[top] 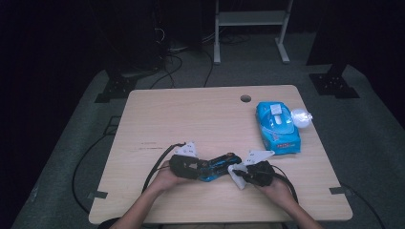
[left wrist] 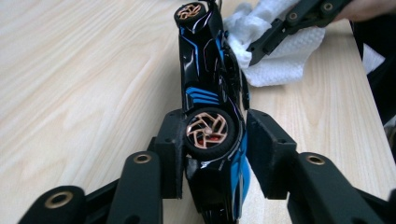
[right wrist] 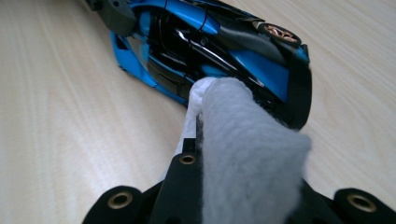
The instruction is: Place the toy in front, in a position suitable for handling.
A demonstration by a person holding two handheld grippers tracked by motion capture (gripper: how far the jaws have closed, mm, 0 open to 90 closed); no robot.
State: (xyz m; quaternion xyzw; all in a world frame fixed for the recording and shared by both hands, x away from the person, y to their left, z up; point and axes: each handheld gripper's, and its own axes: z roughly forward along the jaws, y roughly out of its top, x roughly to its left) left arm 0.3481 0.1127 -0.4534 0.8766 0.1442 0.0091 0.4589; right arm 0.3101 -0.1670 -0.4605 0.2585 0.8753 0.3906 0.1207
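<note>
The left tongs (left wrist: pixel 212 154) pinch the blue-and-black toy car (left wrist: pixel 210 93) across its rear wheel to steady it on the table (left wrist: pixel 84 84), so the right tongs (right wrist: pixel 243 154), pressed onto a white wipe (right wrist: pixel 247 158), can rub its front end.

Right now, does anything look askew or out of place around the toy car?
The blue-and-black toy car lies tipped on its side, copper-spoked wheels facing up, rear end clamped in the left gripper. The right gripper presses a white wipe against it. A crumpled clear wrapper sits beside the blue wipes pack.
</note>
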